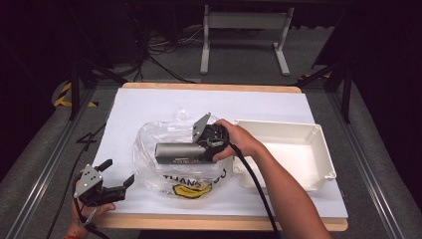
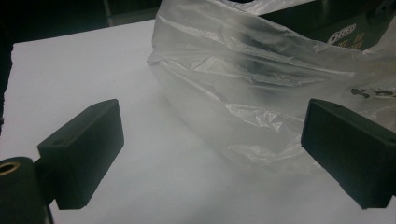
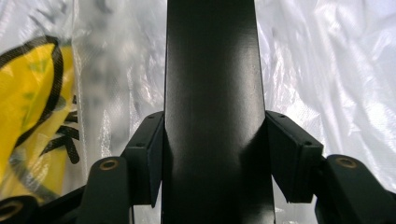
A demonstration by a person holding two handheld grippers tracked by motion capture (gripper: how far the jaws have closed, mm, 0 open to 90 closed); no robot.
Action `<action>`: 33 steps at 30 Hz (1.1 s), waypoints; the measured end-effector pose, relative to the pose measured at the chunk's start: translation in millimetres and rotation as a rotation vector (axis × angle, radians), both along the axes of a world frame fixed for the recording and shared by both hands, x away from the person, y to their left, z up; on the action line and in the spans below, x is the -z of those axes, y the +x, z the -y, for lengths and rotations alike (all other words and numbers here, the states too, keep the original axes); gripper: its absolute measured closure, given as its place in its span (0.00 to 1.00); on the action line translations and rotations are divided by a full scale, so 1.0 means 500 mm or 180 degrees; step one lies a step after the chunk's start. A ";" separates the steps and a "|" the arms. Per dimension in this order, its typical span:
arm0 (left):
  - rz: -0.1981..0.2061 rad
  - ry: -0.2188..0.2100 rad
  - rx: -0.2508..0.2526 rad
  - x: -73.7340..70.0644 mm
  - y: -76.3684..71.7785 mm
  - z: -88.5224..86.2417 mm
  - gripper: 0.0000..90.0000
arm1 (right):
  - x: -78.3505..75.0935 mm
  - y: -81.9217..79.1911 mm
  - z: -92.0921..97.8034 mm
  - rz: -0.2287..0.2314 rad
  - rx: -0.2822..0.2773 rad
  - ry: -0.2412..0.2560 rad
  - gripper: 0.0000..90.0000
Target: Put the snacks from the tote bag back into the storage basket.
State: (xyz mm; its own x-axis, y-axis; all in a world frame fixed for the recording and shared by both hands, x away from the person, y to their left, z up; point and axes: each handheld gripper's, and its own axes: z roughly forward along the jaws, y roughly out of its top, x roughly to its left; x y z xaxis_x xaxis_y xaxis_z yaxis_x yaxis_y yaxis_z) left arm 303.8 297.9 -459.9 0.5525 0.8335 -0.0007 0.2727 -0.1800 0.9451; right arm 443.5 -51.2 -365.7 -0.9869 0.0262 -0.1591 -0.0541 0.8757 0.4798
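the high view looks forward and down over the whole table (image 1: 149, 99). the left gripper view sits low above the table, facing the plastic bag (image 2: 261, 84) from near. the right gripper view is pressed close against the bag, which all three views share.

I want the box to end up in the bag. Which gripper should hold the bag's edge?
Left. The left gripper is open beside the plastic bag; the right gripper is shut on the dark box.

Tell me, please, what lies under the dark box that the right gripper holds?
Under the dark box, clamped by the right gripper, lies the clear plastic bag on the white table sheet. Whatever is beneath the box itself is covered.
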 end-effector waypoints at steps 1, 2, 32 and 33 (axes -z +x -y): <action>-0.0005 -0.0002 0.0003 0.000 0.000 0.000 0.07 | -0.004 -0.001 0.001 0.0012 -0.0005 0.0009 0.48; -0.0008 0.0004 0.0009 0.000 0.001 -0.001 0.07 | -0.007 -0.001 0.001 0.0025 0.0000 0.0029 0.48; -0.0014 -0.0006 0.0001 0.000 0.001 -0.001 0.07 | -0.080 -0.038 0.035 0.0153 -0.0245 0.0155 0.48; -0.0017 -0.0009 -0.0001 0.000 0.001 -0.001 0.07 | -0.082 -0.039 0.037 0.0160 -0.0251 0.0144 0.48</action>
State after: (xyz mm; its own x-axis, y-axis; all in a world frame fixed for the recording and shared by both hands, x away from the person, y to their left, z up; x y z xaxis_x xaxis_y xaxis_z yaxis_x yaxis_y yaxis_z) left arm 304.4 298.4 -459.7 0.5522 0.8337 -0.0061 0.2779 -0.1772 0.9441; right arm 423.9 -69.6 -324.9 -0.9770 -0.0431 -0.2088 -0.1470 0.8453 0.5137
